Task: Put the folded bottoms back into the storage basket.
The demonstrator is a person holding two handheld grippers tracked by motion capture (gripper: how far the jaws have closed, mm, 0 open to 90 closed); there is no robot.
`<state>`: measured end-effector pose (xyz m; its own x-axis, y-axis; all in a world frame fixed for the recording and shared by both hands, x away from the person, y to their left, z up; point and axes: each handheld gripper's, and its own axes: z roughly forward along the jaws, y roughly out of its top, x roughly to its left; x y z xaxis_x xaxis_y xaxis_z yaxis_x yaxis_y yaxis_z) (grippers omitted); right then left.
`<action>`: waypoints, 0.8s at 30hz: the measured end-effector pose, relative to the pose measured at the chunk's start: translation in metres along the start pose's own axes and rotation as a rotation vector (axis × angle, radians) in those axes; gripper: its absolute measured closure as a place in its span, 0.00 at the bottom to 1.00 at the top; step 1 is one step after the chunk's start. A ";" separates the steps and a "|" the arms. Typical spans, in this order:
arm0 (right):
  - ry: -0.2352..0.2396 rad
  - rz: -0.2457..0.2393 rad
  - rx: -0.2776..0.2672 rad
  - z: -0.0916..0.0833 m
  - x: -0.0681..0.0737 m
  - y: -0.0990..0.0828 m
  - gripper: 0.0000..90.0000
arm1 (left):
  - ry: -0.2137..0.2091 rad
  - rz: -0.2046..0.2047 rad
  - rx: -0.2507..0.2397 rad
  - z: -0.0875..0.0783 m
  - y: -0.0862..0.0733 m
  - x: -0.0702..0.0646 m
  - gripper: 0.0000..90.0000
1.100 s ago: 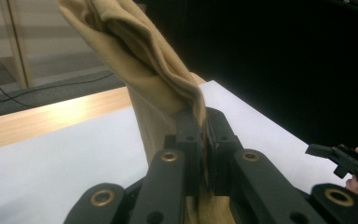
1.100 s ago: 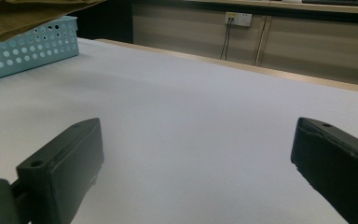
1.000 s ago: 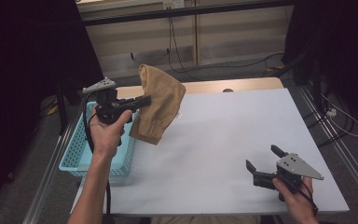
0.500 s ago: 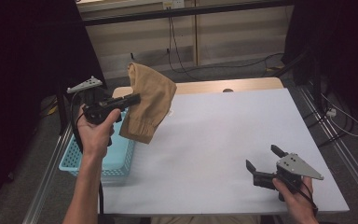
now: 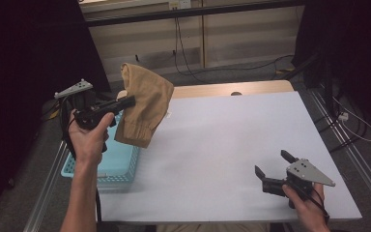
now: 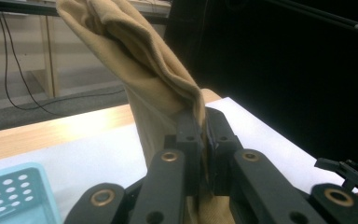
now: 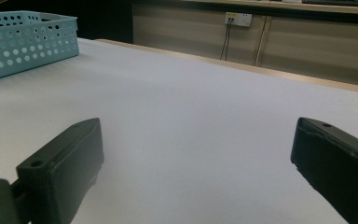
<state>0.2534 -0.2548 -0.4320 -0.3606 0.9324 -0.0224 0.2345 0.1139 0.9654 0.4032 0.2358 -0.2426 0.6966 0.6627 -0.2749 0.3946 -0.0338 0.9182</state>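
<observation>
The tan cloth (image 5: 142,104) was hanging in the air off the left gripper (image 5: 128,101), over the left edge of the bench (image 5: 222,140) and right above the far end of the light-blue basket (image 5: 121,166). Compared with a second earlier, the left hand (image 5: 89,137) had drifted further left and a bit higher, so the cloth went from hanging mostly over the white bench surface to hanging over the basket's far right corner. In the left gripper view the two black jaws were pinched tight together with a fold of the cloth (image 6: 154,79) clamped between them, the rest draping up and over and down past the jaws. Nothing looked like it was slipping.

The right gripper (image 5: 275,169) hadn't budged, sitting at the near right corner of the bench with its jaws spread wide and nothing in them; its own view just looked across bare bench toward the basket (image 7: 25,42).

Best guess is the cloth was either just lifted out of the basket or on its way in. The bottom hem was close to the rim, so it could snag there.
</observation>
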 end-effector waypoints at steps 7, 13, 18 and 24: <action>0.003 0.002 0.001 0.000 0.000 0.000 0.02 | 0.014 -0.006 -0.012 -0.011 0.001 0.006 0.96; -0.002 -0.001 0.000 0.001 0.000 0.000 0.02 | 0.038 -0.004 -0.014 -0.017 0.002 0.006 0.96; -0.006 -0.006 0.005 0.002 0.000 0.000 0.02 | 0.060 0.001 0.005 -0.020 -0.001 0.010 0.96; -0.002 -0.004 0.010 0.004 0.001 0.000 0.02 | 0.083 -0.008 -0.009 -0.033 -0.003 0.016 0.96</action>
<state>0.2567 -0.2523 -0.4334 -0.3594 0.9328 -0.0272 0.2423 0.1214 0.9626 0.3936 0.2709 -0.2406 0.6410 0.7229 -0.2578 0.3942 -0.0218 0.9188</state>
